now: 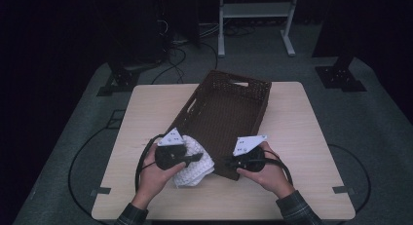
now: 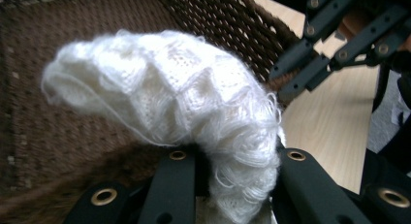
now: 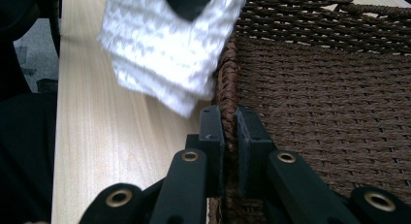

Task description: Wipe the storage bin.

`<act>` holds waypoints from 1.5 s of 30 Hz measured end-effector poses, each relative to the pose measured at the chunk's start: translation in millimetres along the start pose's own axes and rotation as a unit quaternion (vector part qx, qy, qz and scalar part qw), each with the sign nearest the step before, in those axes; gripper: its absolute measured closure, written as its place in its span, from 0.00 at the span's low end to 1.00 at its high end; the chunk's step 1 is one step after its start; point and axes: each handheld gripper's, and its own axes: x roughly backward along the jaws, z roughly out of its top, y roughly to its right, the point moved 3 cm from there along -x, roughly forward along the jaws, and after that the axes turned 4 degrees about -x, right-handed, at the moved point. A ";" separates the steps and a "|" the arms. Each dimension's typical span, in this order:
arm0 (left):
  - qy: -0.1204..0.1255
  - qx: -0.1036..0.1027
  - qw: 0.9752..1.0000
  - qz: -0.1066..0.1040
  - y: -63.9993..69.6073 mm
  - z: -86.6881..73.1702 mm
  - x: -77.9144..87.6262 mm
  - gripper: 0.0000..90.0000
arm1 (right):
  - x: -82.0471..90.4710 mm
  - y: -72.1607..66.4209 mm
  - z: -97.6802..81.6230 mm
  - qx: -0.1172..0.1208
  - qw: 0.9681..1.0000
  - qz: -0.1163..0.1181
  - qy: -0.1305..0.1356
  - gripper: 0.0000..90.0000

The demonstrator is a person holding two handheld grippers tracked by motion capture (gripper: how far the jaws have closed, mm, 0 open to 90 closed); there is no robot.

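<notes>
Between the jaws of the left gripper point(image 2: 228, 161) a white knitted cloth point(image 2: 184, 107) is pinched, its lower end squeezed out of sight between the two black pads, so how much of it hangs below them cannot be made out. The cloth is fluffy and loosely woven, with stray threads, and it bulges up from the jaws in a curved, folded lump over the brown wicker basket point(image 2: 72, 127). In the high view the left gripper point(image 1: 195, 158) covers part of the cloth point(image 1: 197, 169), which droops just over the basket's near corner.

The right gripper point(image 3: 229, 136) has its jaws closed on the braided rim of the basket point(image 3: 329, 103), with the rim running up between the pads (its lower stretch is hidden behind them). The weave is coarse, ribbed and dark brown; the table point(image 3: 126, 136) beside the jaws is pale smooth wood.

Both hands hold their grippers roughly level, pointing inward toward each other, sleeves cut off at the bottom edge.
</notes>
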 end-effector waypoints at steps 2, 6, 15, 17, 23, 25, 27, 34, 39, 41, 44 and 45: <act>-0.005 -0.001 1.000 -0.003 1.7 -2.3 -4.4 0.84 | 0.0 0.0 0.0 0.000 1.000 -0.001 0.000 0.91; -0.006 0.004 1.000 -0.009 2.3 -4.4 -7.0 0.84 | 0.1 -0.2 -0.1 -0.001 1.000 -0.001 0.000 0.91; -0.043 -0.001 0.999 -0.017 7.4 -17.6 -26.7 0.84 | 2.7 -0.7 0.7 0.002 1.000 -0.002 0.001 0.88; -0.047 0.001 0.999 -0.018 7.3 -19.1 -29.4 0.84 | 7.8 -0.1 1.3 0.000 1.000 -0.001 0.005 0.88; -0.059 0.004 0.998 -0.016 6.1 -24.9 -35.2 0.84 | 24.1 2.8 -4.3 -0.005 1.000 0.001 0.004 0.90; -0.065 0.005 0.998 -0.017 6.2 -27.2 -37.7 0.84 | 26.5 2.1 -8.4 -0.008 1.000 -0.001 0.005 0.90; -0.073 0.001 0.997 -0.018 6.3 -29.0 -40.6 0.84 | 29.1 2.0 -10.7 -0.010 1.000 -0.006 0.008 0.90; -0.085 0.004 0.996 -0.012 2.8 -33.5 -46.4 0.84 | 36.5 5.4 -14.6 -0.016 1.000 -0.008 0.013 0.91; -0.099 0.009 0.995 -0.007 -1.3 -39.8 -52.3 0.83 | 32.7 4.2 -13.5 -0.020 1.000 -0.007 0.015 0.92; -0.105 0.009 0.994 -0.006 -3.3 -41.4 -53.5 0.83 | 30.9 2.7 -12.3 -0.019 1.000 -0.008 0.015 0.92; -0.112 0.013 0.994 -0.003 -5.2 -43.4 -54.3 0.83 | 26.0 0.0 -9.3 -0.016 1.000 -0.009 0.018 0.93; -0.117 0.013 0.993 -0.004 -5.3 -44.9 -55.6 0.83 | 24.6 -1.0 -8.3 -0.015 1.000 -0.008 0.018 0.93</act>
